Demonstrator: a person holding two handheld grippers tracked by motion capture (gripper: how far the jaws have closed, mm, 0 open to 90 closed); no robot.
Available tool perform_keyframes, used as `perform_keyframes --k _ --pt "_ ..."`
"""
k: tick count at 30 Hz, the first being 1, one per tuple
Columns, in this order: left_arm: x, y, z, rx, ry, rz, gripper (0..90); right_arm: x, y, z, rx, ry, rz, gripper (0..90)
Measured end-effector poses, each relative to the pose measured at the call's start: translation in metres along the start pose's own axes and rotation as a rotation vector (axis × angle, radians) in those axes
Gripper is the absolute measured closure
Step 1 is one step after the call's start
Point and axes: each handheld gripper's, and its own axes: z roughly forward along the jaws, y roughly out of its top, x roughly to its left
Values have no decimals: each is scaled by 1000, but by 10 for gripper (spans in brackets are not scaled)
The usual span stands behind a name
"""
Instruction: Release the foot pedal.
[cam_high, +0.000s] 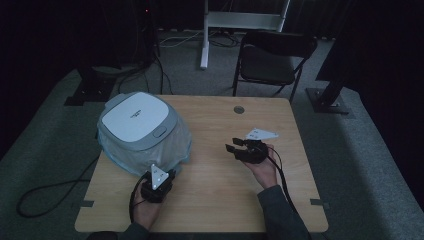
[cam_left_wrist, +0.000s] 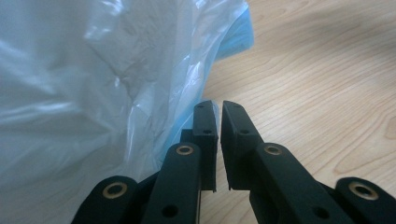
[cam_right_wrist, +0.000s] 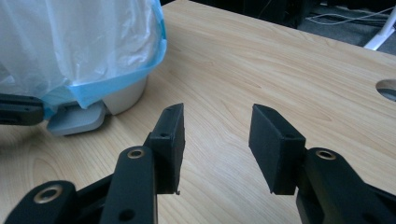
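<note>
I pinch what looks like the bag's (cam_left_wrist: 93, 84) edge with my left gripper (cam_left_wrist: 218, 105) nearly shut, steadying it on the bin (cam_high: 137, 120) — my right gripper (cam_right_wrist: 217, 126) waits half open and empty.

Plastic bag (cam_left_wrist: 93, 84) cut off by top, left and bottom edges in left gripper view; what it covers is hidden there. Can't tell whether film is pinched between the left gripper (cam_left_wrist: 218, 105) jaws, which stand nearly closed. Appliance (cam_high: 140, 122) lid lettering too small to read in high view. In right gripper view, bag cut off at top and left, hiding most of appliance.
</note>
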Motion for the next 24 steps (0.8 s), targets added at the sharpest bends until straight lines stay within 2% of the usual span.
perform_keyframes --k 19,24 --pt "-5 -3 -7 -10 -74 3 802 -17 -23 -8 48 -65 25 539" --pt "-8 -4 -6 -9 -97 14 790 -25 -34 -11 64 -100 44 539"
